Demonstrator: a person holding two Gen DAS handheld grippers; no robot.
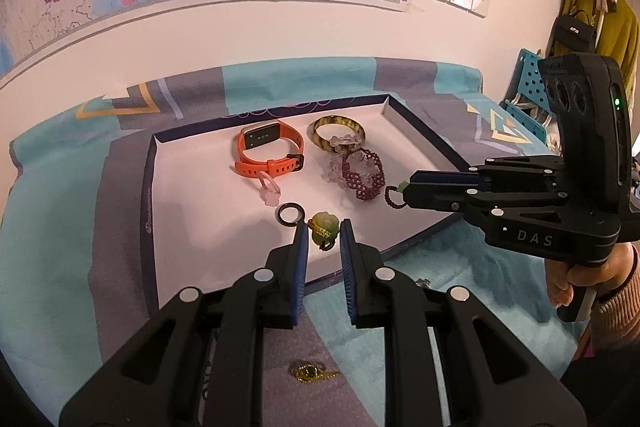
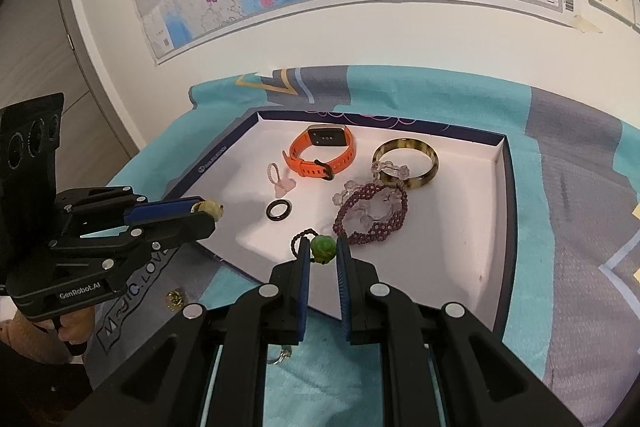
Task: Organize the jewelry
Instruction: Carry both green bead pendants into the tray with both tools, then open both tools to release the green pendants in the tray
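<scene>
Here, the left gripper (image 1: 324, 233) is clasping a pale green carved bead charm (image 1: 325, 225) on yellow cord, while the right gripper (image 2: 323, 254) is pinching a brighter green carved bead (image 2: 323, 249) with a dark beaded loop, both above the white tray (image 2: 460, 247).
</scene>
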